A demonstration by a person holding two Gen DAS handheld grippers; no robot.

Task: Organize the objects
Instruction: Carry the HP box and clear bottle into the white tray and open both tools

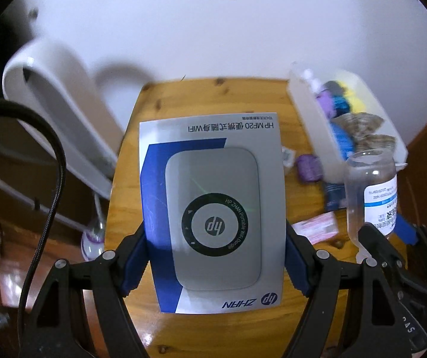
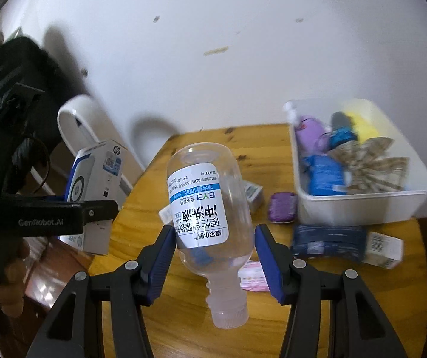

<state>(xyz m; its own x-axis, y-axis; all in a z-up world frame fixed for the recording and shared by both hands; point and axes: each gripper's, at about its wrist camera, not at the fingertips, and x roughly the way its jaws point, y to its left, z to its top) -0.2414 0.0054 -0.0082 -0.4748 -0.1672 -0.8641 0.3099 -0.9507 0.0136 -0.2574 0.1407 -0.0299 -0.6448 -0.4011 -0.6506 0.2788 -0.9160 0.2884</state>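
One grey-and-blue HP box (image 1: 213, 214) fills the centre of the left wrist view, and one clear bottle (image 2: 210, 208) sits at the centre of the right wrist view. One white bin (image 2: 362, 203) stands at the right (its jumbled contents are too blurred to count). Below it lie one purple pouch (image 2: 282, 207), one dark blue packet (image 2: 328, 240), two small cartons (image 2: 383, 249) (image 2: 253, 195) and one pink packet (image 2: 253, 277).

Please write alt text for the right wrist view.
The right gripper holds a clear labelled bottle, cap toward the camera, above a wooden table. A white bin of small items sits at right.
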